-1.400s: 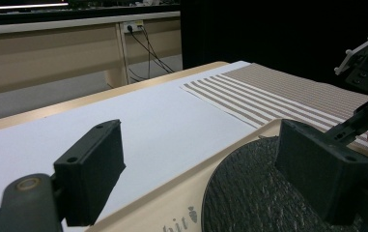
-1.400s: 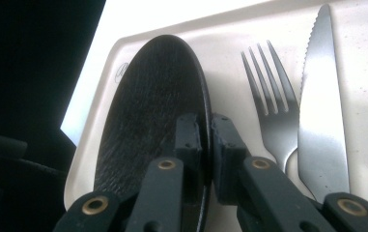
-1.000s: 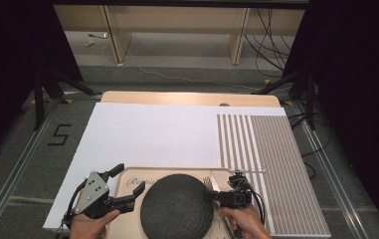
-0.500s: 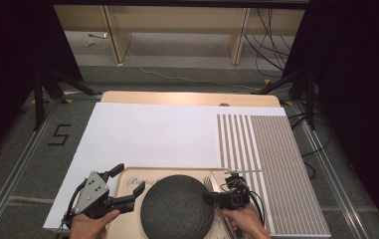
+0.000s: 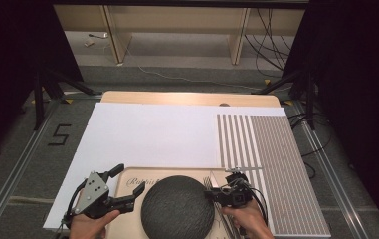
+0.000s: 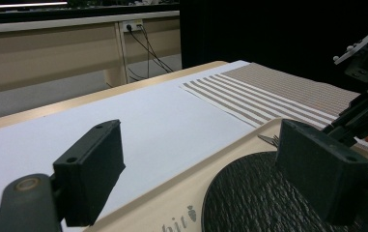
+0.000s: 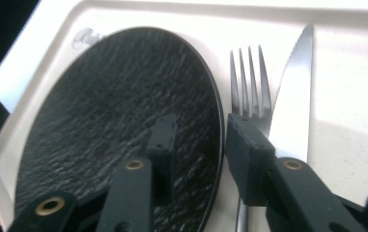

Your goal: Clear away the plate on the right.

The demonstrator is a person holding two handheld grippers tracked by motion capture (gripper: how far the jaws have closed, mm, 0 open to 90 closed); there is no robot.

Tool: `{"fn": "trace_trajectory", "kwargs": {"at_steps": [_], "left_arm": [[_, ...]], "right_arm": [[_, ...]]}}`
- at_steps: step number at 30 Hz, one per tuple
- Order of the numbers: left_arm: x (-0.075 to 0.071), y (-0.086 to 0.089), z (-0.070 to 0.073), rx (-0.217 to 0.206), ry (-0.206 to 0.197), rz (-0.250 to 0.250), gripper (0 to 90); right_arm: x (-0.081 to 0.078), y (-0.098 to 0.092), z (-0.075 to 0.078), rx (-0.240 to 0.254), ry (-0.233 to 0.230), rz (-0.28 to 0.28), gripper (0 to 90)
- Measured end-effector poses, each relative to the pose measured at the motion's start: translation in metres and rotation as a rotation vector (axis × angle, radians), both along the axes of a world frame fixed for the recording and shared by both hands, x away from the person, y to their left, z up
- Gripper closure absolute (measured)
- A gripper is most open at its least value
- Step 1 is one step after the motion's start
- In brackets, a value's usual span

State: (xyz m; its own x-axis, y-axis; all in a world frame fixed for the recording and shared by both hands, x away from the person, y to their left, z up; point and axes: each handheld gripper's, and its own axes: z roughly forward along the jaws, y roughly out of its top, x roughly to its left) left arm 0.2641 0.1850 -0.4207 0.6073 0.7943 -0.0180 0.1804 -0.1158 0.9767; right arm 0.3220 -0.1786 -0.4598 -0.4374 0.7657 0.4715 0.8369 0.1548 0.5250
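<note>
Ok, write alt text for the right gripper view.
The right gripper, jaws apart after just opening, straddles the rim of a black plate, one jaw over the plate, the other over a fork. A knife lies beside the fork on a cream tray.

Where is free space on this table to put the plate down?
The white sheet beyond the tray is bare, from its left edge to the striped mat; the mat is bare too. The tray is crowded: the black plate, fork, knife and both grippers, left gripper and right gripper.
</note>
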Motion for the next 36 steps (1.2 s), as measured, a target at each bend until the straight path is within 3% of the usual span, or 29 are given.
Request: {"fn": "trace_trajectory", "kwargs": {"at_steps": [5, 12, 14, 21, 29, 36], "left_arm": [[0.000, 0.000, 0.000, 0.001, 0.002, -0.003, 16.7], [0.000, 0.000, 0.000, -0.001, 0.002, -0.003, 16.6], [0.000, 0.000, 0.000, 0.001, 0.002, -0.003, 16.6], [0.000, 0.000, 0.000, -0.001, 0.004, -0.004, 16.5], [0.000, -0.001, 0.000, 0.001, 0.005, -0.006, 16.4], [0.000, -0.001, 0.000, 0.002, 0.005, -0.007, 16.2]], "right_arm": [[0.001, -0.003, 0.005, 0.013, -0.026, -0.008, 55.3], [0.000, -0.006, 0.015, 0.007, -0.102, 0.004, 45.0], [-0.001, -0.007, 0.020, 0.001, -0.155, 0.013, 41.2], [-0.003, -0.010, 0.029, 0.008, -0.234, 0.029, 32.5], [-0.006, -0.015, 0.039, 0.023, -0.322, 0.039, 26.8], [-0.010, -0.020, 0.047, 0.037, -0.367, 0.038, 23.6]]}}
